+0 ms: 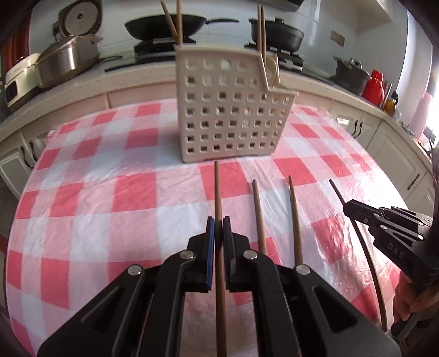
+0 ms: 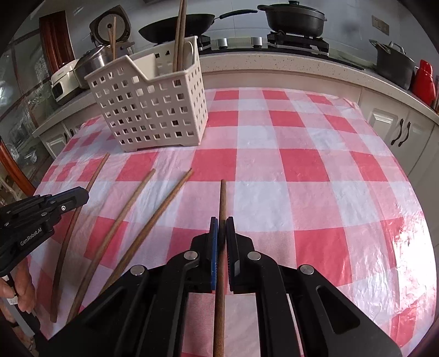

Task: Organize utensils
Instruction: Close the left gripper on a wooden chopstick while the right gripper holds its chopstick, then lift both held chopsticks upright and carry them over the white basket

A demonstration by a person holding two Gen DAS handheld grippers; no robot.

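Observation:
A cream perforated utensil holder (image 1: 230, 107) stands on the checked table, with several chopsticks upright in it; it also shows in the right wrist view (image 2: 151, 109). My left gripper (image 1: 218, 223) is shut on a brown chopstick (image 1: 218, 192) that lies along the cloth. My right gripper (image 2: 222, 223) is shut on another brown chopstick (image 2: 222, 197); this gripper shows at the right of the left wrist view (image 1: 346, 207). Two loose chopsticks (image 1: 259, 217) (image 1: 295, 217) lie between the grippers. My left gripper shows at the left of the right wrist view (image 2: 82, 196).
The red-and-white checked tablecloth (image 2: 301, 164) covers the table. Behind it runs a counter with a wok (image 1: 164, 26), a black pot (image 2: 295, 17), a rice cooker (image 1: 68, 57) and a red bottle (image 1: 373, 86). Cabinets (image 2: 397, 131) stand at the right.

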